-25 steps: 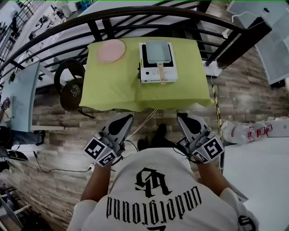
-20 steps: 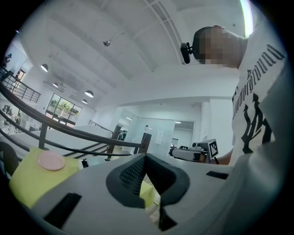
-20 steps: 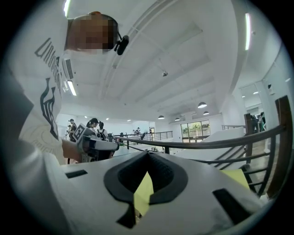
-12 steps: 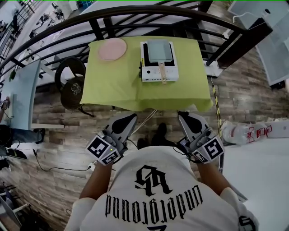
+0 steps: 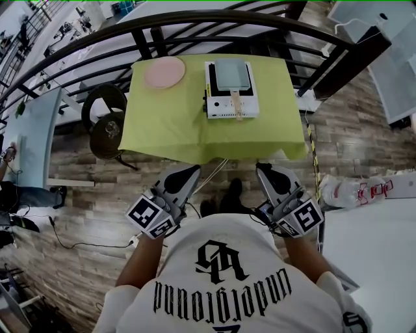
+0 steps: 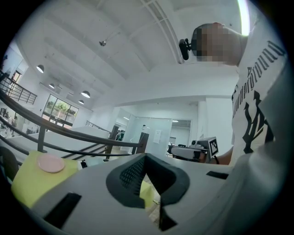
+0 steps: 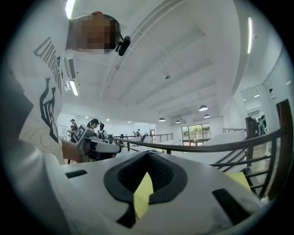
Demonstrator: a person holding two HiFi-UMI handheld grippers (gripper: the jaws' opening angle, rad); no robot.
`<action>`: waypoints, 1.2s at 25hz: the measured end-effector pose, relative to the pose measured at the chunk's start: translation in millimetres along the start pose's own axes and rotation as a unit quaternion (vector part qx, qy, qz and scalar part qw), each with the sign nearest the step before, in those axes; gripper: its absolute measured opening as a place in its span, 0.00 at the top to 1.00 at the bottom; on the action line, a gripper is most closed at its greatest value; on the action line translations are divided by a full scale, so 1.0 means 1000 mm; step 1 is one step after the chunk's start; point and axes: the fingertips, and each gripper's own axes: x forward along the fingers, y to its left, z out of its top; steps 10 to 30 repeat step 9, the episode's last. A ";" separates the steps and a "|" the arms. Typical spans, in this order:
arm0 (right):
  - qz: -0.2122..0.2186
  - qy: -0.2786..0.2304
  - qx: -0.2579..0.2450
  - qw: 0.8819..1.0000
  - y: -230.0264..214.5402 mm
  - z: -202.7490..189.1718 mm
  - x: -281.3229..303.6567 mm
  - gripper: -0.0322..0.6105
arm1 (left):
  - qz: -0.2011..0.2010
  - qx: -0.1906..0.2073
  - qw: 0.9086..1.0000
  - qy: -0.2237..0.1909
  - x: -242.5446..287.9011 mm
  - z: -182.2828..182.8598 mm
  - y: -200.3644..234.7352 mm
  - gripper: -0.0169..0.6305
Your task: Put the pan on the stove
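A green-clothed worktop point(image 5: 169, 123) stood against a curved black railing point(image 5: 195, 18) on plank flooring point(image 5: 84, 214). The square pan point(image 5: 231, 74) sat on the white stove point(image 5: 224, 110) by the far edge, with a pink plate point(image 5: 164, 71) to its left. Short of the near edge, the left gripper point(image 5: 182, 174) and right gripper point(image 5: 265, 170) held their fingers closed and empty.

Barely anything has shifted — the left tool point(image 5: 187, 172) has edged a touch rightward in the head view.
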 end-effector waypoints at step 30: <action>-0.009 -0.003 -0.002 1.000 0.005 0.005 -0.010 0.95 | -0.005 0.000 1.000 0.000 -0.004 0.000 -0.010 0.97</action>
